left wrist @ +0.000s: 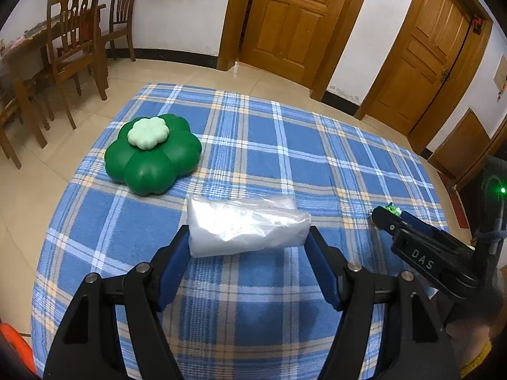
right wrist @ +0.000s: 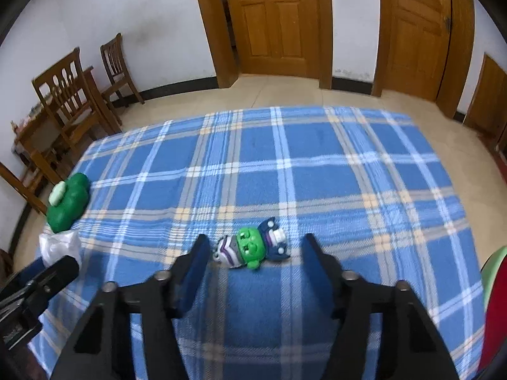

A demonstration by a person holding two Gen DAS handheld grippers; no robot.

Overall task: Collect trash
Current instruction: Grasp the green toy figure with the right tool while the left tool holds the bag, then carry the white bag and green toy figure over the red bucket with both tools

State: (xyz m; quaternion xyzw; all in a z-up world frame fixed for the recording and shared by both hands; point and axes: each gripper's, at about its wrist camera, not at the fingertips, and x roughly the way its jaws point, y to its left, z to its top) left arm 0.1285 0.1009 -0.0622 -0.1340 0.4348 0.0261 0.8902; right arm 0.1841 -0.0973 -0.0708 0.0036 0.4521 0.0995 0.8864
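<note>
A crumpled clear plastic bag (left wrist: 247, 224) sits between the blue pads of my left gripper (left wrist: 248, 237), which touch both of its ends just above the checked cloth. My right gripper (right wrist: 255, 243) is open. A small toy figure (right wrist: 250, 248) with a green head lies on the cloth between its fingers, with a gap on each side. In the left wrist view the right gripper (left wrist: 385, 213) reaches in from the right edge with the toy's green head at its tip. The right wrist view shows the bag (right wrist: 58, 247) and the left gripper (right wrist: 63, 266) at far left.
A green flower-shaped container (left wrist: 152, 153) with a pale green lid stands at the table's left. The blue checked tablecloth (left wrist: 285, 145) covers the whole table. Wooden chairs (left wrist: 76, 41) and two doors stand beyond. A red and green object (right wrist: 494, 310) is at the right edge.
</note>
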